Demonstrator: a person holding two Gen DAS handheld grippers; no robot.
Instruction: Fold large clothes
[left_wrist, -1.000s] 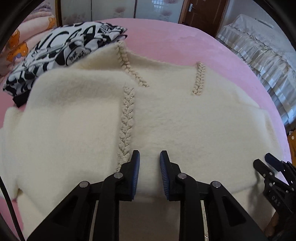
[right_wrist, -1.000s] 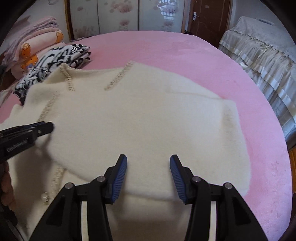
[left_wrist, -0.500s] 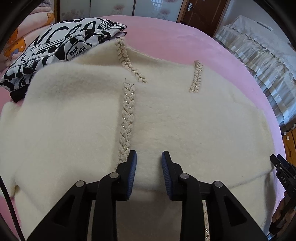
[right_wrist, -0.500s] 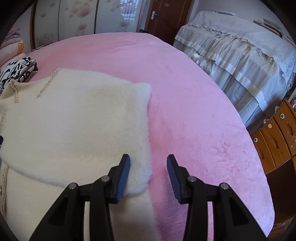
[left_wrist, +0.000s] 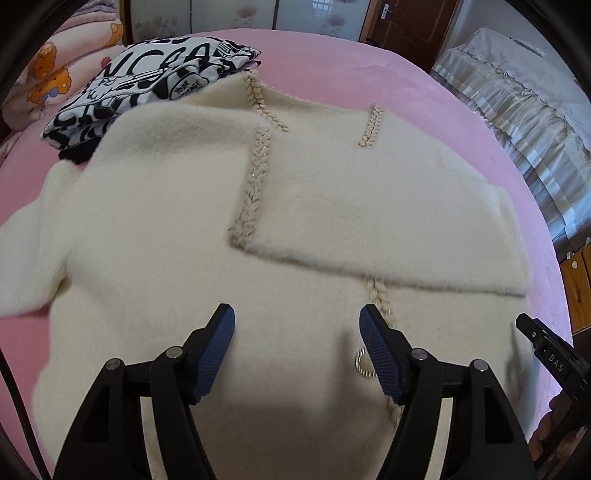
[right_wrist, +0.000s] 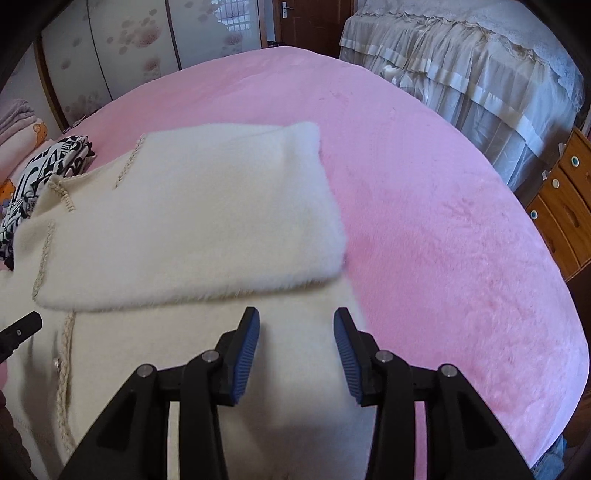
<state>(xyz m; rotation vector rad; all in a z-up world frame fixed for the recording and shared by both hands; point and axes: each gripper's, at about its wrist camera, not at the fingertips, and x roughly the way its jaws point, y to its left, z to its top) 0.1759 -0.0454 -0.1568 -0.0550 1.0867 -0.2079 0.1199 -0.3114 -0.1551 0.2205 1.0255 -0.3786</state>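
**Cream cardigan on pink bed — both tongs spread**

Pink plush bed (right_wrist: 424, 206) carries the work; a second bed with a pale ruffled cover (right_wrist: 480, 66) stands beyond it, with a wooden drawer unit (right_wrist: 561, 199) at far right.

Cream fuzzy cardigan (left_wrist: 155, 229) lies spread flat on the pink bed, braided trim (left_wrist: 258, 170) running down its front. One sleeve (right_wrist: 192, 221) is folded across the body, its cuff edge lying over the chest.

Left tongs (left_wrist: 297, 350): blue pads wide apart, nothing between them, poised just above the lower body of the cardigan. A small metal ring (left_wrist: 364, 363) on the trim sits beside the right-hand pad.

Right tongs (right_wrist: 296, 354): spread, empty — over the cardigan's lower right edge, just below the folded sleeve.

Black-and-white printed garment (left_wrist: 147, 92) lies folded at the bed's far left, touching the cardigan's shoulder. Folded pink blankets with an orange bear print (left_wrist: 55, 77) sit behind it.
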